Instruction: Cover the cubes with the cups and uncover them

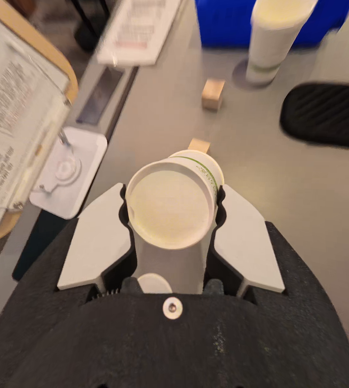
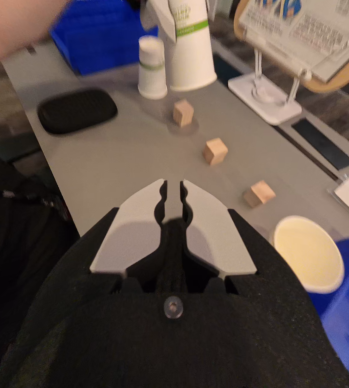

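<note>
I see a grey table [image 2: 110,168] with a blue bin [image 2: 98,37] at its far end. My left gripper [image 1: 170,206] is clamped on a white cup [image 1: 169,205] with a green band, held upside down above a wooden cube [image 1: 199,144] half hidden behind it. My right gripper [image 2: 173,184] holds nothing, jaws nearly together. A second cup [image 2: 151,69] stands inverted; a third [image 2: 308,254] lies open. Three cubes [image 2: 214,151] sit bare in a row.

The left gripper [image 1: 170,195] has its jaws spread wide; the right gripper [image 2: 173,183] looks nearly closed, blurred.
</note>
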`<state>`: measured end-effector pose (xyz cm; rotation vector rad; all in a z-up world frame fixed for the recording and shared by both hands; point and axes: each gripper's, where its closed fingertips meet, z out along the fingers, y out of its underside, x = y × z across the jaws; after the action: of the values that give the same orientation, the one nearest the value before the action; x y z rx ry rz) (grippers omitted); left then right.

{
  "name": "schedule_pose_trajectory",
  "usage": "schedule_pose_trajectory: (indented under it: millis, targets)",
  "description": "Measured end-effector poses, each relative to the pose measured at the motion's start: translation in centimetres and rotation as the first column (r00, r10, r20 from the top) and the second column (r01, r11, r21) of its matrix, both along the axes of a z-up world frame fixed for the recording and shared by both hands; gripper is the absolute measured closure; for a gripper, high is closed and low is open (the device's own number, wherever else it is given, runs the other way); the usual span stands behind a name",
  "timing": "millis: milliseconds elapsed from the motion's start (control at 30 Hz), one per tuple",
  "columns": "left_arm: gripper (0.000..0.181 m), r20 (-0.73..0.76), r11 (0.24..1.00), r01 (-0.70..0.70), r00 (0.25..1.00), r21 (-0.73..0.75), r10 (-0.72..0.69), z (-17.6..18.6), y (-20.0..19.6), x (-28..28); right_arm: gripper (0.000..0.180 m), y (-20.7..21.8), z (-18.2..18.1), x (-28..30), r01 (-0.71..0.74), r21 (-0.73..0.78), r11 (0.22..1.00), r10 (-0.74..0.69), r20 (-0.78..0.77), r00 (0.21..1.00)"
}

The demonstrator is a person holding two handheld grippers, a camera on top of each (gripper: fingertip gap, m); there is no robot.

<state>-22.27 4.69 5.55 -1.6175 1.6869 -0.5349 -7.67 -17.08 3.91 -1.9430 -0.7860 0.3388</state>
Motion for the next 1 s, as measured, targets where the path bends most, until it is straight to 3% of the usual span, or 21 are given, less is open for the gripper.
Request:
schedule_pose_trajectory:
  millis: [100, 200, 300, 400, 467, 533, 600, 667, 833, 867, 933, 1000]
  targets:
    - [0.099, 0.172, 0.997, 0.073, 0.982, 0.038, -0.078, 4.2, -4.0, 1.0, 0.168, 2.2, 2.1, -3.0, -0.062, 0.106, 0.992, 0.085, -0.234, 0.969]
    - [0.099, 0.252, 0.982, 0.117, 0.956, 0.146, -0.152, 7.1, -7.7, 1.8, 0.148, 4.2, 2.9, -5.6, -0.092, 0.136, 0.986, 0.141, -0.425, 0.894]
    - [0.099, 0.304, 0.968, 0.167, 0.927, 0.187, -0.218, 9.0, -11.0, 2.4, 0.133, 5.7, 4.2, -7.2, -0.103, 0.181, 0.978, 0.192, -0.589, 0.785]
    - [0.099, 0.319, 0.956, 0.205, 0.91, 0.211, -0.265, 9.7, -13.1, 2.8, 0.13, 5.9, 5.8, -8.3, -0.16, 0.22, 0.962, 0.271, -0.711, 0.648]
    - [0.099, 0.312, 0.95, 0.224, 0.907, 0.217, -0.284, 9.6, -13.9, 3.0, 0.135, 5.2, 7.0, -9.1, -0.226, 0.268, 0.937, 0.35, -0.746, 0.567]
    - [0.099, 0.309, 0.946, 0.241, 0.902, 0.217, -0.3, 9.2, -14.5, 3.2, 0.151, 3.8, 8.0, -9.7, -0.305, 0.327, 0.894, 0.442, -0.753, 0.488]
    - [0.1, 0.308, 0.941, 0.272, 0.895, 0.2, -0.324, 8.7, -15.1, 3.3, 0.175, 3.2, 8.3, -9.9, -0.341, 0.34, 0.876, 0.471, -0.752, 0.461]
    - [0.1, 0.302, 0.94, 0.283, 0.895, 0.19, -0.33, 8.1, -15.2, 3.2, 0.179, 2.4, 8.4, -9.9, -0.382, 0.343, 0.858, 0.495, -0.753, 0.434]
    - [0.096, 0.34, 0.955, 0.24, 0.896, 0.171, -0.286, 7.8, -14.8, 1.9, 0.179, 1.3, 9.3, -7.8, -0.36, 0.332, 0.872, 0.481, -0.718, 0.503]
    - [0.096, 0.35, 0.96, 0.222, 0.897, 0.169, -0.269, 7.8, -14.5, 1.1, 0.179, 1.3, 9.6, -6.7, -0.326, 0.317, 0.891, 0.452, -0.696, 0.557]
    - [0.099, 0.358, 0.97, 0.165, 0.907, 0.177, -0.22, 7.3, -13.6, -0.8, 0.18, 2.0, 9.5, -3.4, -0.211, 0.245, 0.946, 0.317, -0.574, 0.755]
    - [0.101, 0.35, 0.976, 0.103, 0.922, 0.193, -0.167, 6.5, -12.5, -2.7, 0.18, 3.8, 7.9, 2.2, 0.001, 0.14, 0.99, 0.044, -0.315, 0.948]
